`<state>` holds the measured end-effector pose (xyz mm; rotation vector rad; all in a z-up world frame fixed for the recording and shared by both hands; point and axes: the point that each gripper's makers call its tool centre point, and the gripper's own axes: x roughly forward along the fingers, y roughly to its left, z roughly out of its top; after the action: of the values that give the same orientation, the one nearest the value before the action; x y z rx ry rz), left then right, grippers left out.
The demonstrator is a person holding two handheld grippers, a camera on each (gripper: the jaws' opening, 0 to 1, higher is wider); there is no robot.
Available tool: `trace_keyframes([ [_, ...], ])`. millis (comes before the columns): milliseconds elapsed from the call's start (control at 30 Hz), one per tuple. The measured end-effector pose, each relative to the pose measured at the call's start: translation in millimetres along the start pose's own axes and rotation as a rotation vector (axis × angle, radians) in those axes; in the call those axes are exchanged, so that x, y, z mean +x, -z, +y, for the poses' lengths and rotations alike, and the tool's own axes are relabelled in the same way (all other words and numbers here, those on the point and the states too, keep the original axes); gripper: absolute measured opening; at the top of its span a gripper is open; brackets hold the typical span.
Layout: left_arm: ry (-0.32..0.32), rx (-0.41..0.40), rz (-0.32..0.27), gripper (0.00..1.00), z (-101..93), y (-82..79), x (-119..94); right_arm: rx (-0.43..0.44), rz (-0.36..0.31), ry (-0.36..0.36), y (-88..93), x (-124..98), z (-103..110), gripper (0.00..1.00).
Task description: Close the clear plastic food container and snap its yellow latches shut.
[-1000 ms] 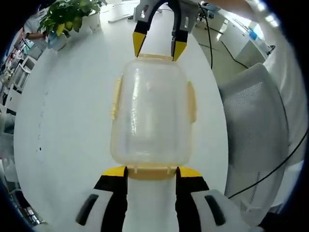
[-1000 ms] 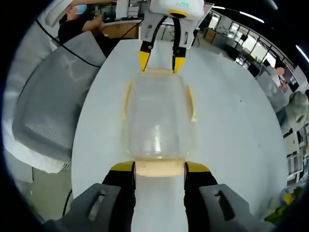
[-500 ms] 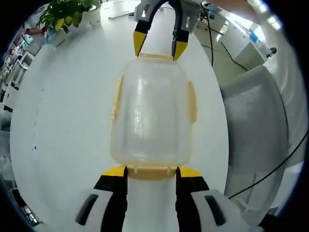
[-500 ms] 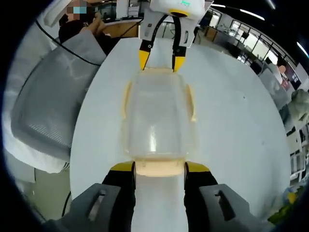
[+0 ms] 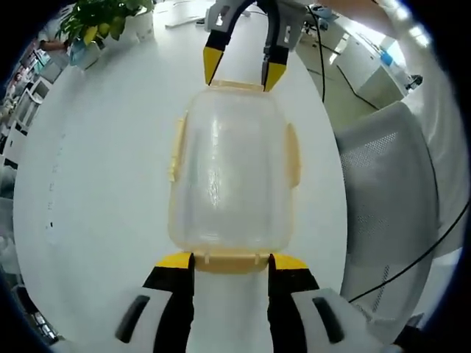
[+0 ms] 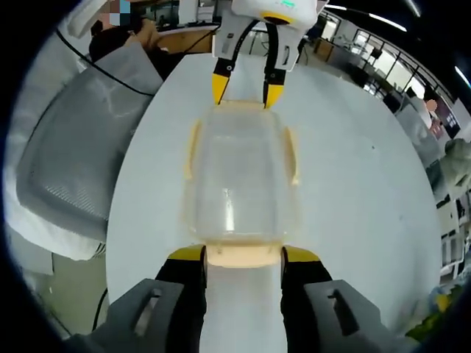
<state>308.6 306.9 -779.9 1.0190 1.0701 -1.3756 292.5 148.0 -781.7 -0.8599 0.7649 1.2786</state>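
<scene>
Container [image 5: 232,173] unmoved since before (both hand-held grippers [image 5: 231,263] [image 6: 243,257] spread at its ends).

Bright, even overhead light. White tabletop [image 5: 103,191] nearly washed out. Soft glare streaks on clear container [image 5: 234,176] lid. Strong fisheye bending beyond tabletop; background there slightly soft.

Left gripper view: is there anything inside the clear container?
No: the clear container looks empty, with the white table showing through its walls, lid on top.
</scene>
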Motion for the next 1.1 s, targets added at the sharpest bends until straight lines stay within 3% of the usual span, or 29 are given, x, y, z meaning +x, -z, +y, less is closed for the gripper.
trace_keyframes([
  [400,-0.016,0.033,0.006,0.34,-0.5,0.3,-0.5,0.014,0.014,-0.001,6.4,3.4,1.7,0.36],
  [467,-0.029,0.068,0.044,0.29,1.0,7.6,-0.1,0.039,0.046,-0.023,13.6,4.4,5.6,0.29],
  [500,-0.051,0.098,0.094,0.24,4.9,16.5,-1.0,0.021,0.083,-0.008,22.2,5.3,3.7,0.25],
  [533,-0.056,0.102,0.099,0.22,5.3,19.0,-0.3,0.017,0.092,-0.002,24.3,5.3,3.0,0.24],
  [633,-0.038,-0.04,0.064,0.35,1.7,24.0,-0.1,0.111,0.102,-0.011,33.4,6.7,6.2,0.34],
  [700,-0.052,-0.057,0.064,0.43,5.6,29.7,-1.9,0.188,0.105,-0.023,38.6,5.3,8.9,0.45],
  [767,-0.056,-0.073,0.072,0.44,6.1,37.9,-4.3,0.198,0.116,-0.01,44.5,2.6,6.6,0.42],
  [833,-0.026,-0.168,0.061,0.44,-0.6,42.2,-7.5,0.253,0.115,0.007,46.8,-2.7,3.6,0.37],
  [867,0.019,-0.234,0.043,0.48,-8.5,41.6,-10.2,0.318,0.093,0.012,44.2,-6.1,1.6,0.37],
  [900,0.05,-0.286,0.032,0.55,-14.1,40.9,-12.2,0.355,0.072,0.009,41.3,-8.1,0.4,0.39],
  [967,0.019,-0.378,-0.006,0.68,-6.8,38.4,-18.1,0.457,0.042,0.014,35.6,-15.3,-4.3,0.51],
  [1033,0.0,-0.387,-0.04,0.64,-0.6,35.4,-23.9,0.517,0.027,0.057,30.9,-22.6,-14.0,0.55],
  [1100,-0.013,-0.473,-0.088,0.53,5.4,29.8,-30.9,0.612,-0.012,0.059,20.0,-29.0,-16.9,0.44],
])
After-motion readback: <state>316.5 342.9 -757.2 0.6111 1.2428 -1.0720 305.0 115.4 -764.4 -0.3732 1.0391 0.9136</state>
